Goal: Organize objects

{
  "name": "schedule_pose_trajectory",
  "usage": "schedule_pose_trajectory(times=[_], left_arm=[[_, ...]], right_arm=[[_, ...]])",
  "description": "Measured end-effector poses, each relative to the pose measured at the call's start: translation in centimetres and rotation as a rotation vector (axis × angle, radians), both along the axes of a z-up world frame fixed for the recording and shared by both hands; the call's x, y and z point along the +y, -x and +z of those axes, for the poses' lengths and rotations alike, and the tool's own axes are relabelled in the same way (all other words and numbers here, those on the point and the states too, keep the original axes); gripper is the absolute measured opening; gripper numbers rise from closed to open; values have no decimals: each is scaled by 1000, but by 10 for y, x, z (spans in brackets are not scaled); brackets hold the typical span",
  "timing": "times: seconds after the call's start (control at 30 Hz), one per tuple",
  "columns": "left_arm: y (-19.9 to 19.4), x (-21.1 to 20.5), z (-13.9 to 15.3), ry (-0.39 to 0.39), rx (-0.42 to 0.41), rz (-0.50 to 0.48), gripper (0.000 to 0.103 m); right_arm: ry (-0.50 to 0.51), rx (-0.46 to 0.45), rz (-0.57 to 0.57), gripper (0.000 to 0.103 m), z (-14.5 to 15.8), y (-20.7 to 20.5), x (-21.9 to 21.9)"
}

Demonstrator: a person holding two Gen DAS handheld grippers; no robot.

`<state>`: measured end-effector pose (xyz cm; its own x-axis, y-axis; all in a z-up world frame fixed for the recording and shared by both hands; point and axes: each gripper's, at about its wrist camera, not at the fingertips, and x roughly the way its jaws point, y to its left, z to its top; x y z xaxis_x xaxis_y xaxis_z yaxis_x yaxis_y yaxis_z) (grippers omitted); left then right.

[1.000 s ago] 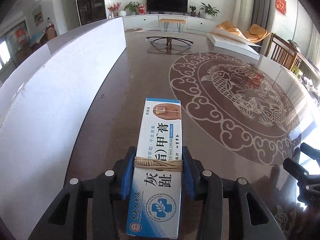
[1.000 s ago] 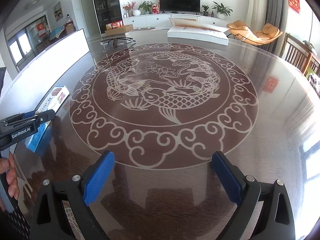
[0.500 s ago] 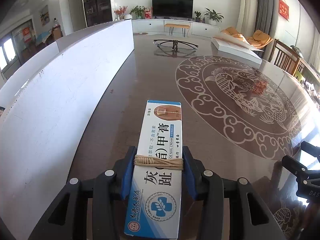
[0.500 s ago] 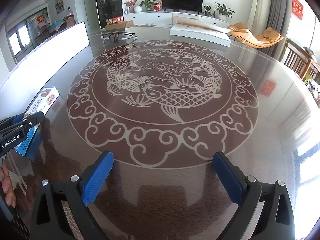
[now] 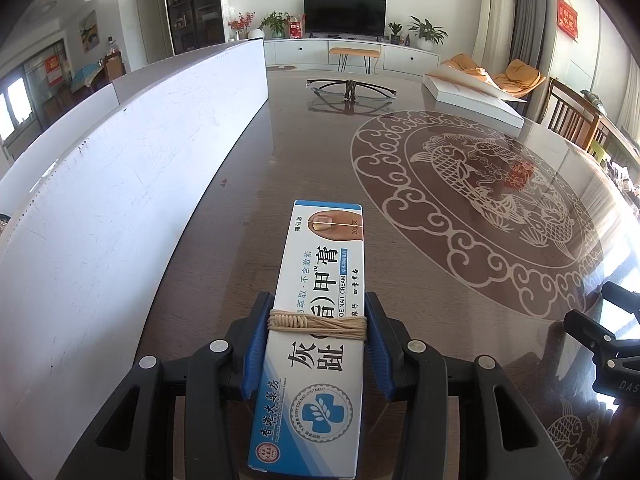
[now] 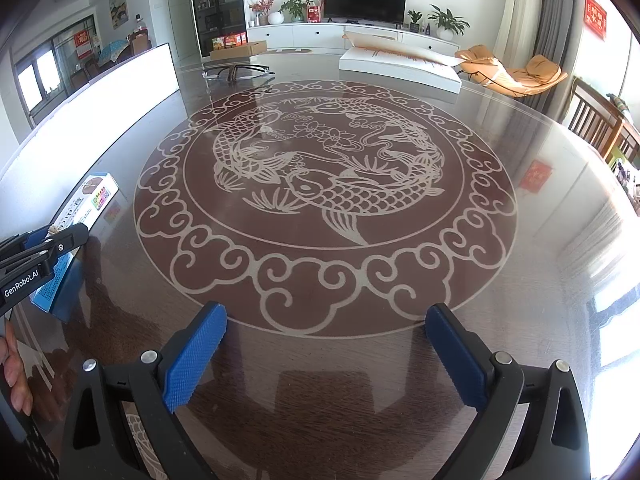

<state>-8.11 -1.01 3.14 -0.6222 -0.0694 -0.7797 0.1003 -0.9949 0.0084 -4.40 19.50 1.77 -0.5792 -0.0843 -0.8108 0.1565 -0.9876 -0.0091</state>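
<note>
My left gripper (image 5: 318, 322) is shut on a long white and blue nail cream box (image 5: 320, 296) with a rubber band wound around it. It holds the box lengthways just above the dark table, next to a long white board (image 5: 120, 200). The box (image 6: 86, 200) and the left gripper (image 6: 60, 242) also show at the left edge of the right wrist view. My right gripper (image 6: 324, 340) is open and empty over the near rim of the fish medallion (image 6: 324, 184).
A pair of glasses (image 5: 350, 88) lies at the far end of the table. A flat white box (image 5: 472, 98) lies at the far right. Wooden chairs (image 5: 576, 120) stand along the right edge.
The left gripper with the box has tilted up a little and shifted slightly; the board looks closer. The right gripper stays open, almost still.
</note>
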Motion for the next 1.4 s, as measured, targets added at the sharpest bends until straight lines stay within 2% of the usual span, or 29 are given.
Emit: schedule_pose_trajectory(times=[0.1, 0.2, 0.27, 0.37, 0.43, 0.53, 0.6, 0.7, 0.9, 1.03, 1.17, 1.2, 1.23, 1.27, 1.33, 1.37, 1.4], left_arm=[[1, 0, 0, -7, 1, -1, 45], [2, 0, 0, -10, 2, -2, 45], [3, 1, 0, -6, 2, -2, 45], [3, 1, 0, -3, 1, -2, 45], [3, 1, 0, -3, 2, -2, 45], [3, 1, 0, -3, 2, -2, 45], [3, 1, -1, -3, 2, -2, 45], [3, 1, -1, -4, 2, -2, 45], [3, 1, -1, -4, 2, -2, 45], [3, 0, -1, -11, 3, -4, 45], [5, 2, -1, -14, 3, -9, 45], [5, 2, -1, -13, 3, -9, 45], [5, 2, -1, -13, 3, -9, 45], [6, 2, -1, -13, 3, -9, 45], [6, 3, 0, -13, 2, -9, 45], [6, 3, -1, -13, 3, -9, 45], [7, 3, -1, -13, 3, -9, 45]], right_arm=[[7, 0, 3, 100, 0, 0, 0], [134, 32, 47, 100, 10, 4, 12], [111, 70, 40, 100, 23, 23, 17], [78, 111, 82, 100, 49, 77, 12], [16, 113, 143, 100, 63, 121, -4], [-66, 107, 239, 84, 80, 182, -46], [-76, 96, 302, 83, 87, 212, -78], [-155, 70, 405, 82, 79, 245, -132], [-376, 56, 564, 82, 37, 284, -213], [-380, 24, 574, 82, 18, 313, -228], [-302, -43, 503, 81, 8, 346, -219], [-283, -72, 500, 79, 6, 353, -217], [-257, -100, 507, 69, 4, 357, -214], [-223, -124, 510, 48, 5, 362, -211], [-169, -171, 502, 25, 6, 368, -202], [-170, -178, 495, 18, 6, 367, -199], [-168, -178, 489, 18, 7, 366, -194]])
